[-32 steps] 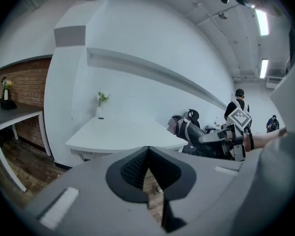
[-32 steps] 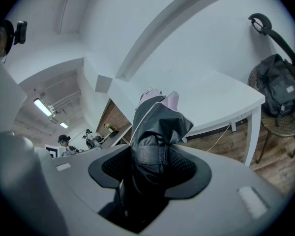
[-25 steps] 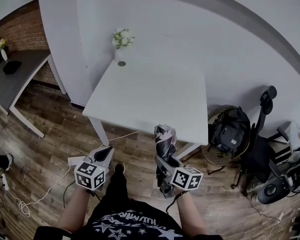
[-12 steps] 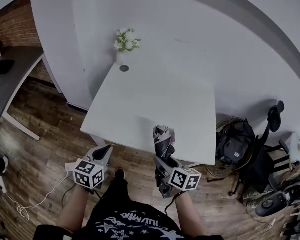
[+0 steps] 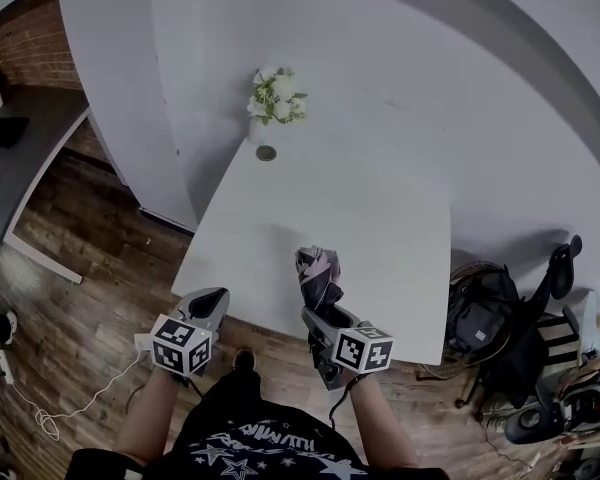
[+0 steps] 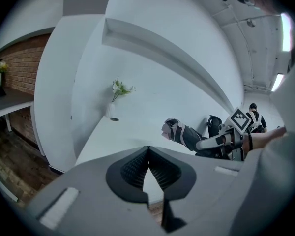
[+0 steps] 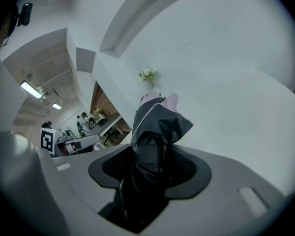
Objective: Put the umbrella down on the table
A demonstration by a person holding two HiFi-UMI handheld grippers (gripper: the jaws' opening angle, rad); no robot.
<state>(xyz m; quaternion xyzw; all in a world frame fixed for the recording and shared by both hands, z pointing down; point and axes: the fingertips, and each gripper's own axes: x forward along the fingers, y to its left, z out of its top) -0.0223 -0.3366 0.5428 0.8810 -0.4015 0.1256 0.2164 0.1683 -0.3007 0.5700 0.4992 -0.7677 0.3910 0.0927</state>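
A folded dark umbrella [image 5: 318, 278] with a pale tip sticks up and forward from my right gripper [image 5: 325, 318], whose jaws are shut on its lower part. Its tip hangs over the near edge of the white table [image 5: 360, 208]. In the right gripper view the umbrella [image 7: 157, 127] fills the gap between the pads of my right gripper [image 7: 155, 168]. My left gripper [image 5: 212, 298] is at the table's near left corner, shut and holding nothing. The left gripper view shows that gripper [image 6: 147, 151] with its pads touching, and the umbrella [image 6: 182, 134] off to the right.
A white vase of flowers [image 5: 277, 98] stands at the table's far edge by the wall, with a small dark round object [image 5: 267, 153] beside it. A backpack in a basket [image 5: 480, 313] and a chair [image 5: 560, 268] stand right of the table. A cable [image 5: 40, 418] lies on the wooden floor.
Both grippers have moved forward to the table's near edge. The umbrella has travelled with the right gripper, and its tip now hangs over the tabletop.
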